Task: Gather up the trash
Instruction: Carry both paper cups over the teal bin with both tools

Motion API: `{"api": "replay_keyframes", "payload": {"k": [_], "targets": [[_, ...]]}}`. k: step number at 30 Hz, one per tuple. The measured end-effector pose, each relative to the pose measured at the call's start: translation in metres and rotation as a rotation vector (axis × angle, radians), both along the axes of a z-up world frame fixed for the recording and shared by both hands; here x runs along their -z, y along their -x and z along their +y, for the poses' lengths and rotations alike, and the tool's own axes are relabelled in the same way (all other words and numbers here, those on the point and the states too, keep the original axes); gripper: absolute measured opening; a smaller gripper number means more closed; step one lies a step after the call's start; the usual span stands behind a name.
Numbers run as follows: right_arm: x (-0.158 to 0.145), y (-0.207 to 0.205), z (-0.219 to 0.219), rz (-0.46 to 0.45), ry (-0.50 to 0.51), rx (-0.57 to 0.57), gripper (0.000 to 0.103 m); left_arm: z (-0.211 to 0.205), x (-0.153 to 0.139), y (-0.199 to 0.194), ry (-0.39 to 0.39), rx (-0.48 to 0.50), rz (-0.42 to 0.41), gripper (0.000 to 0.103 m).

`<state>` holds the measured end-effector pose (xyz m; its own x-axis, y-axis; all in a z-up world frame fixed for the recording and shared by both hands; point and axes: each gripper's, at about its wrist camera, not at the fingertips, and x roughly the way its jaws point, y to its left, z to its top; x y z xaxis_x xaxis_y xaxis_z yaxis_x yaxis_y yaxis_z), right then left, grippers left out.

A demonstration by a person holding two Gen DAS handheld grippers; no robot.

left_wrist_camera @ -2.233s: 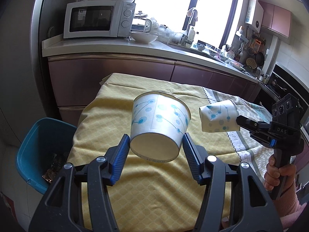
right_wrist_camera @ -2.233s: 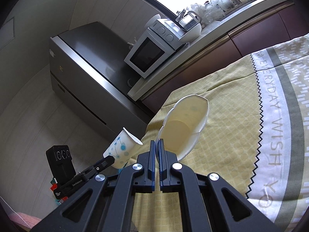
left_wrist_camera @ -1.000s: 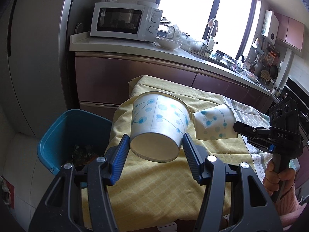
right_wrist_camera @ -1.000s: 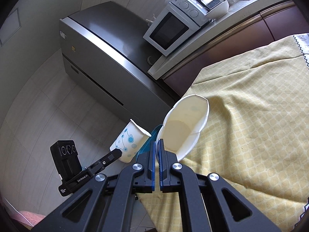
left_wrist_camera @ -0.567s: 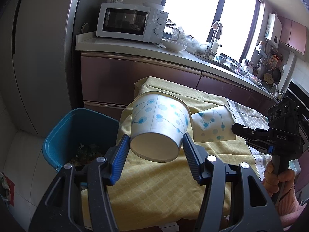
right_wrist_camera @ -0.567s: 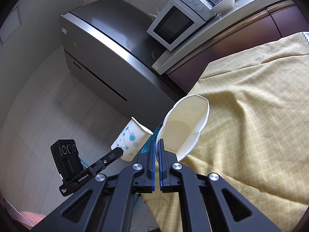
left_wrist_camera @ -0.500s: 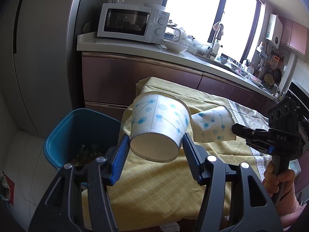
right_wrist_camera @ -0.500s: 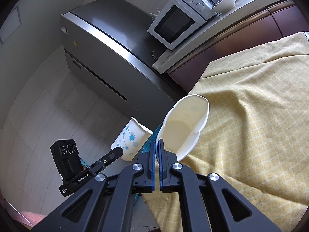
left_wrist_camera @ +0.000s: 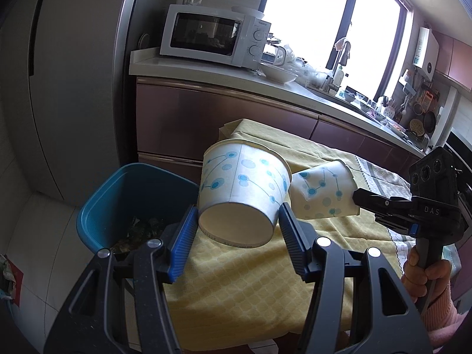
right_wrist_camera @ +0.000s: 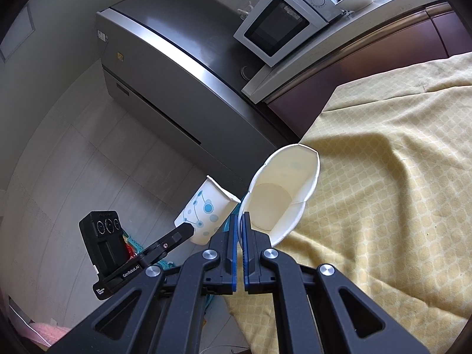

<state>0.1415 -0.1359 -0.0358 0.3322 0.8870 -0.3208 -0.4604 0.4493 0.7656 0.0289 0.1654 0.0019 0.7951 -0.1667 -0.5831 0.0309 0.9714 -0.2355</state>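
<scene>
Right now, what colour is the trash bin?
Teal blue; the bin shows best in the left wrist view.

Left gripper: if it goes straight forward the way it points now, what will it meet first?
The left gripper, shut on a paper cup, points over the near corner of the yellow tablecloth. Probably that cloth first; the blue bin lies lower left. Depth is uncertain.

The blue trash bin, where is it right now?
In the left wrist view, the blue trash bin sits on the floor at lower left, beside the yellow-clothed table, below-left of the left gripper's cup.
</scene>
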Motion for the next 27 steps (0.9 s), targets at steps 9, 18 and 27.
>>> {"api": "replay_keyframes", "payload": {"k": [9,18,27], "targets": [[-0.002,-0.003,0.015,-0.002,0.004,-0.032,0.002,0.011,0.001,0.000,0.009,-0.026,0.002,0.056],[-0.004,-0.007,0.033,-0.002,0.012,-0.064,0.002,0.029,0.005,0.002,0.016,-0.064,0.005,0.056],[-0.008,-0.011,0.050,-0.006,0.018,-0.104,0.002,0.046,0.008,0.003,0.019,-0.101,0.007,0.056]]}}
